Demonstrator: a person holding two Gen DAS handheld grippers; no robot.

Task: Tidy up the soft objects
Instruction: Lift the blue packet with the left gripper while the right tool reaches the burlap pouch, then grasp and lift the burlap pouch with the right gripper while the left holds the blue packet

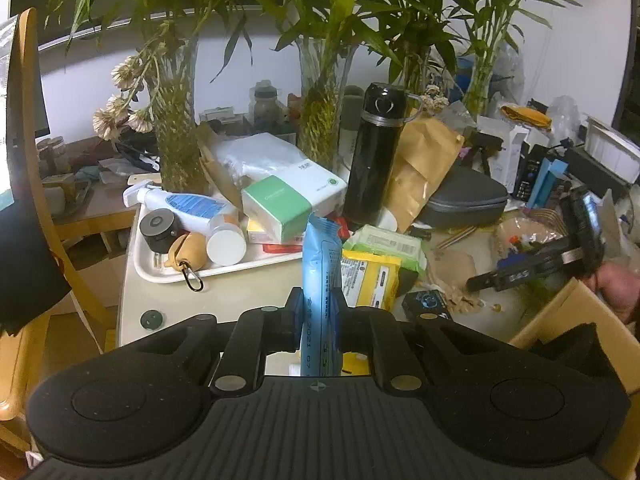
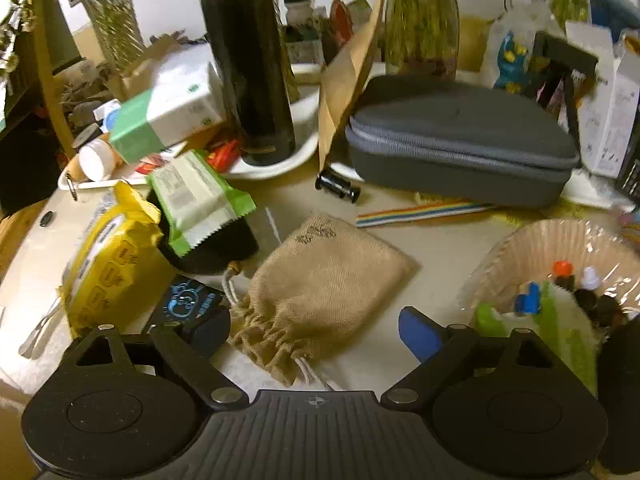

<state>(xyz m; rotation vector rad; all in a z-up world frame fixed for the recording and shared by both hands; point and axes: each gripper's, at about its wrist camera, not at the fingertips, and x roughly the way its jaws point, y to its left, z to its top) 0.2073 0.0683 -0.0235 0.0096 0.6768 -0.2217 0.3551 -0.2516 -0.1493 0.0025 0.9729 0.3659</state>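
My left gripper [image 1: 318,312] is shut on a blue soft packet [image 1: 322,264], which stands upright between its fingers above the table. A yellow wipes pack [image 1: 370,280] and a green-and-white pack [image 1: 386,242] lie just beyond it. In the right wrist view, my right gripper [image 2: 316,332] is open and hangs low over a burlap drawstring pouch [image 2: 320,292], whose gathered mouth lies between the fingers without touching the pads. The yellow pack [image 2: 108,272] and green pack [image 2: 196,200] lie to its left. The right gripper also shows at the right edge of the left wrist view, held by a hand [image 1: 616,292].
A white tray [image 1: 168,276] holds bottles and boxes. A black flask [image 2: 250,68], a grey zip case [image 2: 460,140], a brown paper bag [image 1: 424,168], glass vases with plants [image 1: 176,132], a cellophane-wrapped dish [image 2: 560,280] and a cardboard box [image 1: 560,320] crowd the table.
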